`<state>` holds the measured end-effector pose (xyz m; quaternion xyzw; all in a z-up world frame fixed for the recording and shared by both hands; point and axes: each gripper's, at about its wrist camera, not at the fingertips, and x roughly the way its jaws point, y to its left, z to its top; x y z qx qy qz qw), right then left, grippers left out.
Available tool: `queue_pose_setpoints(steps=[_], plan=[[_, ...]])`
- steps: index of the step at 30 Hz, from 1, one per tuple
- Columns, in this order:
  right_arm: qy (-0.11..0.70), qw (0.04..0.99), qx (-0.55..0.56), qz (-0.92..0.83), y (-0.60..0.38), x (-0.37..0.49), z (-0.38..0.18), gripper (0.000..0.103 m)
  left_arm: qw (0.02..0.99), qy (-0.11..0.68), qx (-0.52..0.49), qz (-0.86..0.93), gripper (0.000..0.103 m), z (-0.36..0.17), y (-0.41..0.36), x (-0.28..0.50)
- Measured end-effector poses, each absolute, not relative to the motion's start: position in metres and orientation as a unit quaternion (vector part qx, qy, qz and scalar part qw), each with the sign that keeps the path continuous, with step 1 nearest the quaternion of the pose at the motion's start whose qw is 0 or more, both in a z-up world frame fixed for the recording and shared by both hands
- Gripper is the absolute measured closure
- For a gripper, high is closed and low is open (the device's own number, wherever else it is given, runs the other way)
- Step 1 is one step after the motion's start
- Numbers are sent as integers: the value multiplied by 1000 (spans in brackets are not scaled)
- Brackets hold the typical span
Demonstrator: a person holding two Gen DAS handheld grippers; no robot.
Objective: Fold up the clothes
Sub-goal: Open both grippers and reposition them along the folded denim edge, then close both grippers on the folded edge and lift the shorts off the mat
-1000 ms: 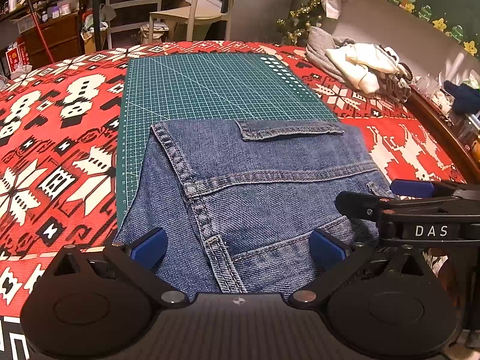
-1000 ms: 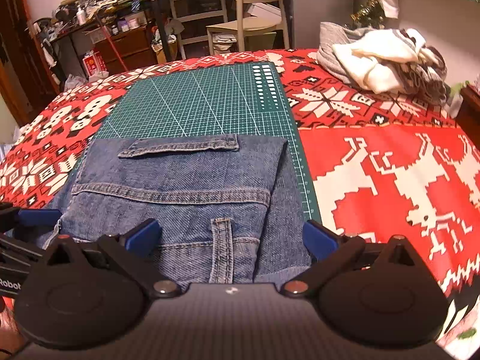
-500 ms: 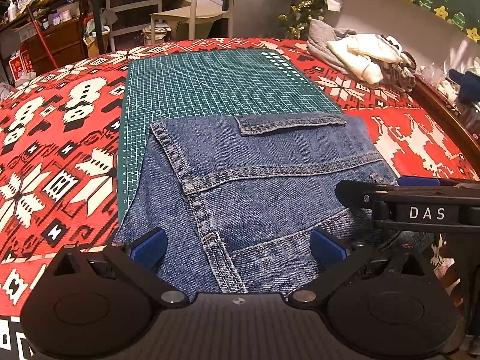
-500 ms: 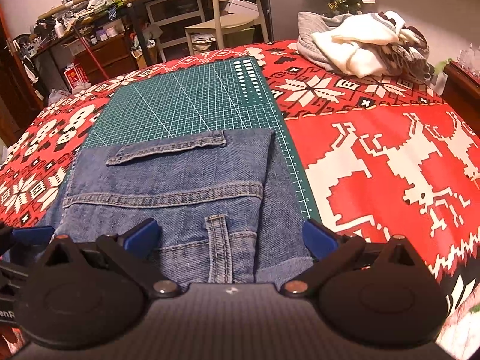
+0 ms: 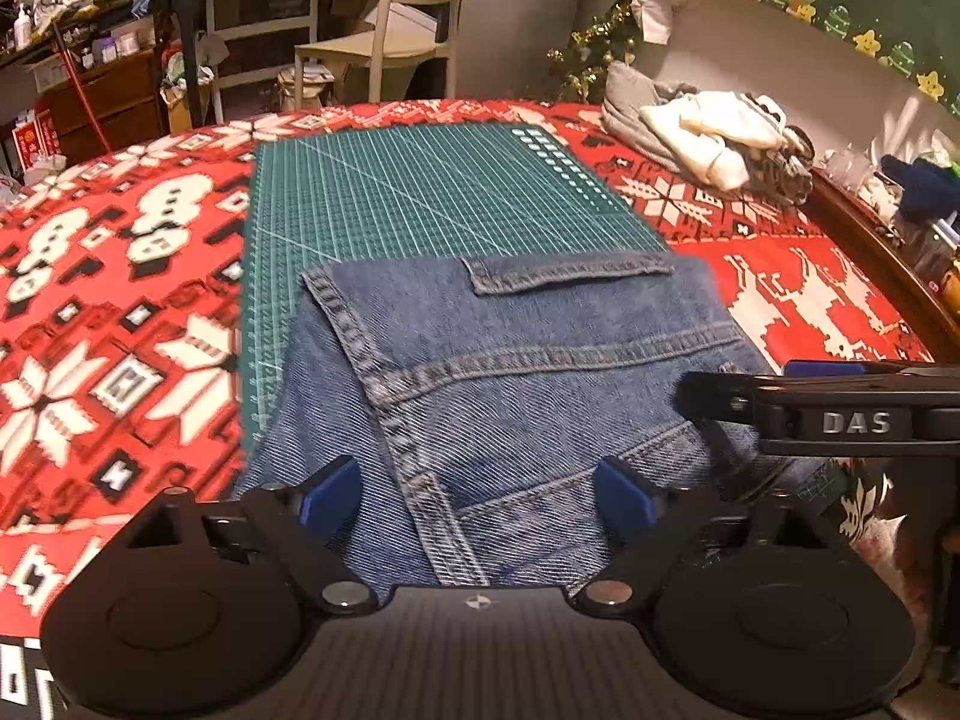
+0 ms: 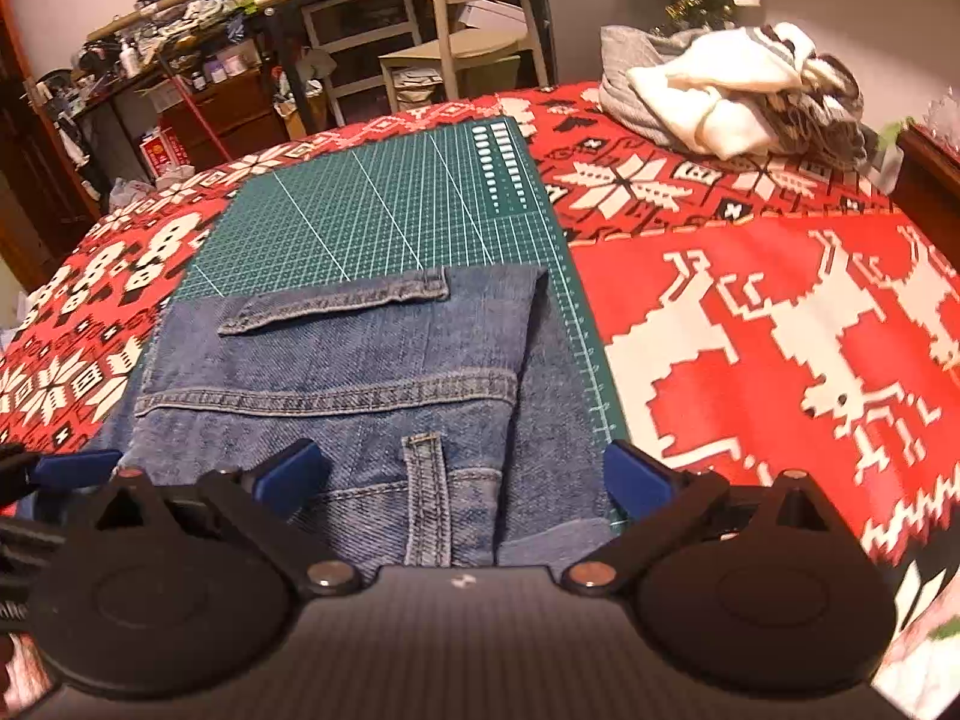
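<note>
jeans (image 5: 528,396) folded on green cutting mat (image 5: 420,192), lying at twelve o'clock just beyond left gripper (image 5: 477,495) and right gripper (image 6: 459,474), both spread wide, holding nothing. right gripper's side profile at three o'clock in left view only.

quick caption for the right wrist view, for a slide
Open right gripper poised over folded jeans on a green cutting mat, unfolded clothes pile behind.
</note>
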<state>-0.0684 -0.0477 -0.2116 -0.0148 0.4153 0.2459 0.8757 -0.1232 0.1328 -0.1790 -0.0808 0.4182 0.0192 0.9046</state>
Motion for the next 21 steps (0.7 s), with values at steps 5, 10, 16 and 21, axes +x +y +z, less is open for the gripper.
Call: queue_pose_setpoints(steps=[5,10,16,21], plan=[[404,873,-10,272,-64,-61,-193,5,904,415,-97,30,25,-166,152,-128],[418,863,-7,283,-82,-43,-179,40,898,421,-125,36,45,-156,187,-132],[476,835,-14,277,-89,-22,-194,72,880,451,-150,22,73,-163,221,-131],[486,827,-24,281,-83,-14,-205,72,866,477,-147,6,72,-175,225,-121]])
